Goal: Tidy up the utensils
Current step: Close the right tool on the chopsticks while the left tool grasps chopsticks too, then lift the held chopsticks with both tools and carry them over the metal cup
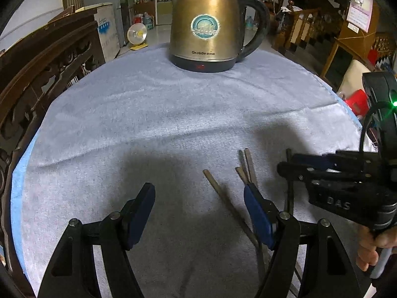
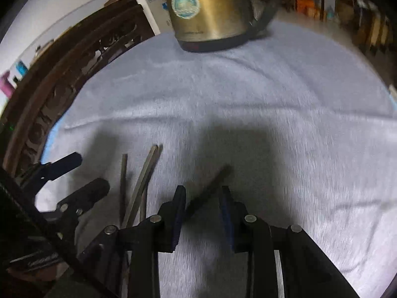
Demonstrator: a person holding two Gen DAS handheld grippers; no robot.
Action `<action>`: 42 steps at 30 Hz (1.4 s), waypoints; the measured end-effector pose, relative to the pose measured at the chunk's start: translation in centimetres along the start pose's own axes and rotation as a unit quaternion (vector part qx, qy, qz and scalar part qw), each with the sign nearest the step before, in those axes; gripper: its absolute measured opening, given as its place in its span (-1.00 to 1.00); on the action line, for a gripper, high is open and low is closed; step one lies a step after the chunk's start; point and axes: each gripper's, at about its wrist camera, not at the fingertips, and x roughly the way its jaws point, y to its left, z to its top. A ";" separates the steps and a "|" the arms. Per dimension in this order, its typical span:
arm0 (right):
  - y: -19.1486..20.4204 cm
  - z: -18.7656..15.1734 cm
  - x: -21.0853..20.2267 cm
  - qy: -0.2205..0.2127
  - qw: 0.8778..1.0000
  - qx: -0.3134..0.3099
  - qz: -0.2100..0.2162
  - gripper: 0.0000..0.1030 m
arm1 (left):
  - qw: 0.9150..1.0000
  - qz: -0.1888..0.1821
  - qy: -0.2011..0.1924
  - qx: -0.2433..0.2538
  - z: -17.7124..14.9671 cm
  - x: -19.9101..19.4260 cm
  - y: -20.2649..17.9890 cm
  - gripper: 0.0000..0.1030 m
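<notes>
Several chopsticks (image 1: 245,166) lie on a pale blue towel (image 1: 148,114) before a brass kettle (image 1: 206,22); left gripper (image 1: 199,213) fingers spread wide over one stick; right gripper (image 2: 202,206) part-open around a dark chopstick (image 2: 208,188), grip uncertain; it might slip and roll.

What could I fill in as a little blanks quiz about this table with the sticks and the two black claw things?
1. At the far edge of the towel stands a brass-coloured ____.
2. The right gripper has one dark ____ between its fingers.
3. The left gripper has its fingers spread ____.
4. The kettle's round sticker is coloured ____.

Missing words: kettle; chopstick; open; blue.
</notes>
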 end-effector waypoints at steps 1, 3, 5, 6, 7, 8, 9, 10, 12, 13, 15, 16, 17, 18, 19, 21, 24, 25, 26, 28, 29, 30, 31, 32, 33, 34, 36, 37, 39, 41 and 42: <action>0.1 0.2 0.0 -0.006 1.000 -0.009 -0.008 -0.43 | 1.000 0.000 0.001 -0.001 0.2 0.1 0.1 0.45; 0.6 0.5 0.3 -0.017 0.999 -0.032 -0.030 -0.63 | 1.000 -0.008 0.001 -0.002 0.6 0.2 0.2 0.45; 0.8 0.5 0.4 -0.025 0.997 -0.055 -0.043 -0.77 | 1.000 -0.018 0.002 0.001 1.0 0.4 -0.2 0.45; 0.7 0.5 0.4 -0.028 0.997 -0.061 -0.046 -0.86 | 1.000 -0.025 0.004 0.005 1.3 0.5 -0.6 0.45; 0.4 0.4 0.3 -0.030 0.996 -0.064 -0.047 -0.86 | 1.000 -0.029 0.005 0.006 1.5 0.6 -0.9 0.45; 0.0 0.3 0.2 -0.034 0.996 -0.064 -0.053 -0.87 | 0.999 -0.036 0.008 0.009 1.8 0.9 -1.3 0.45; -0.5 0.2 0.0 -0.039 0.995 -0.064 -0.062 -0.87 | 0.999 -0.041 0.013 0.012 2.1 1.3 -1.8 0.45; -1.2 0.1 -0.2 -0.041 0.995 -0.061 -0.063 -0.88 | 0.999 -0.041 0.020 0.019 2.5 1.9 -2.4 0.44; -2.1 0.0 -0.5 -0.037 0.996 -0.056 -0.057 -0.88 | 0.999 -0.036 0.032 0.027 2.9 3.1 -3.3 0.31; -2.4 0.0 -0.6 -0.033 0.996 -0.057 -0.057 -0.88 | 0.998 -0.041 0.044 0.027 3.1 3.9 -3.7 0.08; -2.6 0.1 -0.7 -0.021 0.996 -0.062 -0.060 -0.88 | 0.996 -0.046 0.068 0.025 3.2 4.8 -4.1 -0.13; -2.7 0.1 -0.8 -0.013 0.996 -0.063 -0.061 -0.87 | 0.997 -0.037 0.057 0.033 3.4 4.8 -4.3 -0.13; -2.6 0.2 -0.7 -0.008 0.996 -0.063 -0.060 -0.87 | 0.997 -0.036 0.061 0.036 3.5 4.9 -4.5 -0.17; -2.7 0.4 -0.7 0.005 0.996 -0.068 -0.061 -0.83 | 0.997 -0.036 0.062 0.034 3.6 5.0 -4.5 -0.24; -2.6 0.6 -0.7 0.012 0.995 -0.071 -0.062 -0.82 | 0.997 -0.037 0.064 0.033 3.6 5.0 -4.4 -0.42; -2.3 1.0 -0.5 0.028 0.994 -0.082 -0.069 -0.82 | 0.997 -0.039 0.067 0.033 3.7 5.0 -4.3 -0.82; -1.8 0.9 -0.3 0.035 0.990 -0.109 -0.081 -0.86 | 0.996 -0.046 0.073 0.020 3.8 4.9 -3.8 -0.88; -1.6 0.8 -0.3 0.035 0.989 -0.119 -0.082 -0.86 | 0.996 -0.049 0.070 0.014 3.6 4.5 -3.6 -0.90; -1.6 0.7 -0.1 0.034 0.989 -0.119 -0.081 -0.87 | 0.996 -0.051 0.066 0.011 3.5 4.2 -3.4 -0.90; -2.1 0.3 -0.6 0.029 0.992 -0.104 -0.070 -0.88 | 0.997 -0.060 0.048 0.006 3.2 2.3 -3.0 -0.90; -2.3 0.2 -1.0 0.024 0.993 -0.099 -0.064 -0.88 | 0.997 -0.061 0.042 0.005 3.2 1.6 -2.9 -0.90; -2.6 -0.1 -1.8 0.013 0.994 -0.092 -0.055 -0.88 | 0.998 -0.060 0.031 0.003 3.0 0.5 -2.7 -0.90; -2.7 -0.3 -2.7 0.005 0.995 -0.086 -0.052 -0.88 | 0.998 -0.060 0.017 0.000 3.0 -0.9 -2.4 -0.90; -2.8 -0.5 -3.5 -0.005 0.995 -0.082 -0.050 -0.88 | 0.998 -0.062 0.004 -0.006 2.8 -2.2 -2.2 -0.90; -2.9 -0.6 -4.2 -0.013 0.996 -0.079 -0.046 -0.88 | 0.998 -0.063 -0.008 -0.011 2.7 -3.5 -1.9 -0.90; -3.0 -0.9 -5.6 -0.029 0.996 -0.075 -0.039 -0.88 | 0.998 -0.062 -0.020 -0.015 2.5 -4.8 -1.8 -0.90; -3.2 -1.4 -7.7 -0.056 0.995 -0.070 -0.032 -0.88 | 0.997 -0.057 -0.042 -0.018 2.3 -7.2 -1.3 -0.90; -3.3 -1.8 -8.9 -0.070 0.995 -0.067 -0.030 -0.88 | 0.997 -0.055 -0.058 -0.021 1.9 -8.8 -1.1 -0.90; -3.4 -2.2 -10.7 -0.090 0.994 -0.062 -0.025 -0.88 | 0.994 -0.053 -0.085 -0.031 1.0 -11.7 -0.4 -0.90; -3.6 -3.0 -12.9 -0.115 0.992 -0.053 -0.019 -0.88 | 0.993 -0.050 -0.104 -0.039 0.1 -13.7 0.0 -0.90; -3.7 -3.5 -13.9 -0.126 0.991 -0.048 -0.017 -0.88 | 0.991 -0.046 -0.114 -0.044 -0.4 -14.8 0.2 -0.90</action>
